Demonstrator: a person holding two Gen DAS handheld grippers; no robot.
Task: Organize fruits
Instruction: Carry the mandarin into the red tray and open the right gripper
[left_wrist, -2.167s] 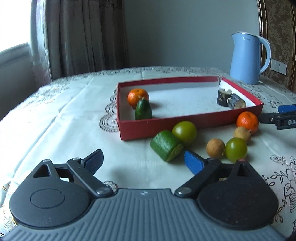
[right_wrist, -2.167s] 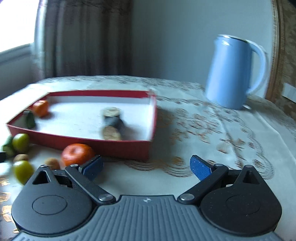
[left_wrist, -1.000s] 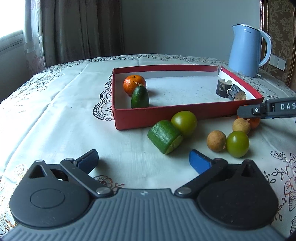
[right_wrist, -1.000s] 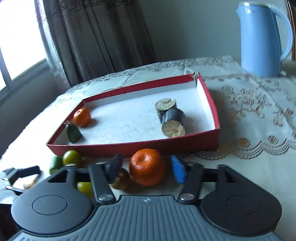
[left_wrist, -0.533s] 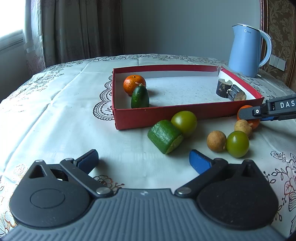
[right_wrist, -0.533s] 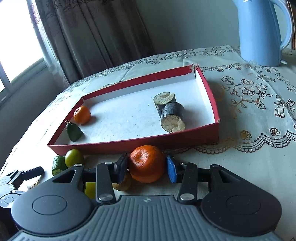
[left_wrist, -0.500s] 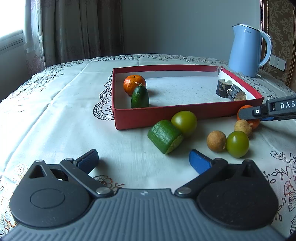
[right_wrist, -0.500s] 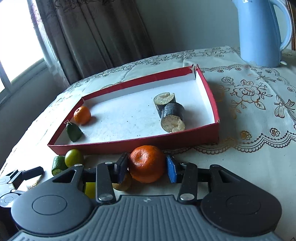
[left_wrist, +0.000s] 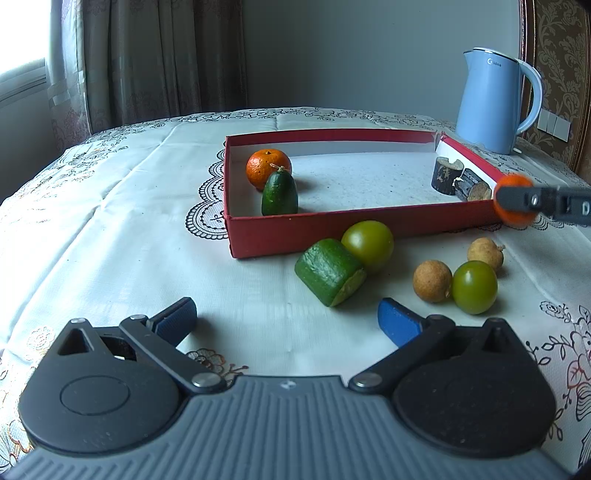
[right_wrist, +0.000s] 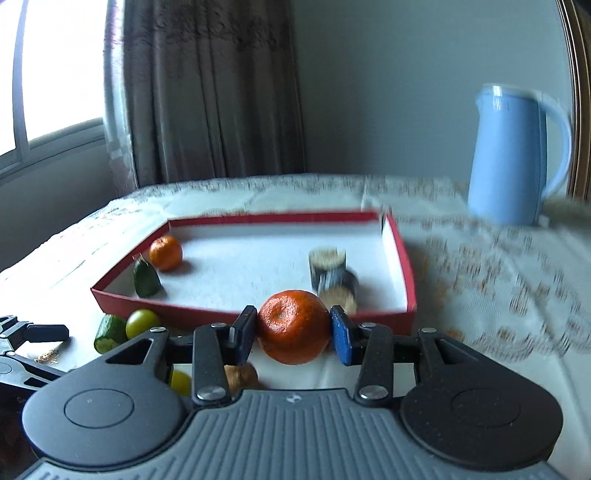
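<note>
Tangerine (right_wrist: 293, 326) pinched in right gripper (right_wrist: 293, 332), at red tray (right_wrist: 404, 266) front edge.

Tangerine (left_wrist: 268, 168) and cucumber piece (left_wrist: 279, 194) in tray (left_wrist: 332, 230); kettle (left_wrist: 495, 99) behind.

my matt black plastic right gripper (right_wrist: 293, 334) presses blue rubbery pads on a dimpled, slightly glossy tangerine (right_wrist: 293, 325), above an embroidered white cloth (left_wrist: 110, 221) and a red cardboard tray (left_wrist: 332, 227) by a smooth blue plastic kettle (left_wrist: 491, 103).
</note>
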